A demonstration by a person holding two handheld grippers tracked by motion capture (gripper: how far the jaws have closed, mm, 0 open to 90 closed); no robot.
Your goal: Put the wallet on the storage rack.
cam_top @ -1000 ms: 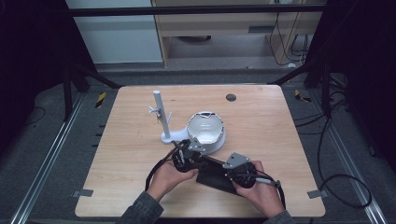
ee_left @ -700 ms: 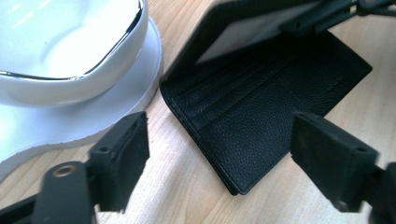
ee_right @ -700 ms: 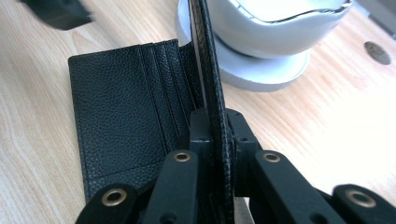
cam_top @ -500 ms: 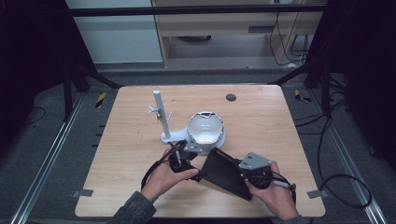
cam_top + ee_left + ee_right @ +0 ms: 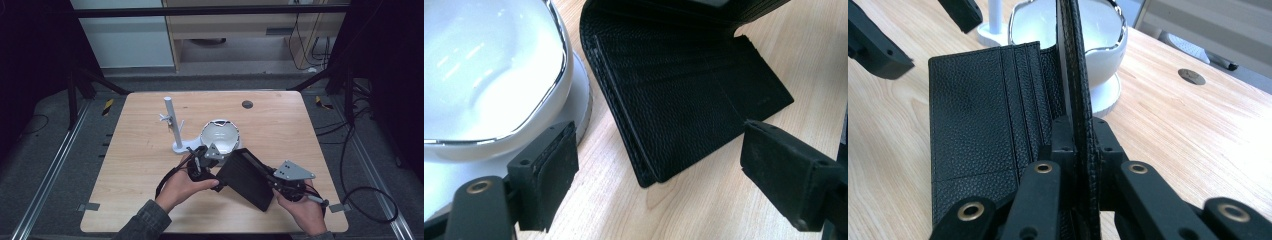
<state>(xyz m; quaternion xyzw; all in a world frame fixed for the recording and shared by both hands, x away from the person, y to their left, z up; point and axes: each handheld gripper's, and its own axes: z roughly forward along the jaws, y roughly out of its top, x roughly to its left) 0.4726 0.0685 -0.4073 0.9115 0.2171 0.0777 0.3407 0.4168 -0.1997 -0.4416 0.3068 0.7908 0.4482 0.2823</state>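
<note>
Right gripper (image 5: 1079, 137) clamped on the upright flap of an open black wallet (image 5: 983, 120); white bowl (image 5: 1098, 35) just behind the wallet, left gripper (image 5: 913, 30) beyond its flat half.

The desk (image 5: 140, 145) is a pale wooden top with rounded corners, standing on a grey floor. Near its middle stands a white post (image 5: 171, 122) on a round base, with small pegs sticking out of its side. Just beside that base, to the right, sits a white bowl (image 5: 220, 136) with a shiny rim on its own foot. A black wallet (image 5: 247, 178) lies opened in front of the bowl, one half flat on the wood. A small dark disc (image 5: 247, 104) lies toward the far edge, well apart from the rest.
</note>
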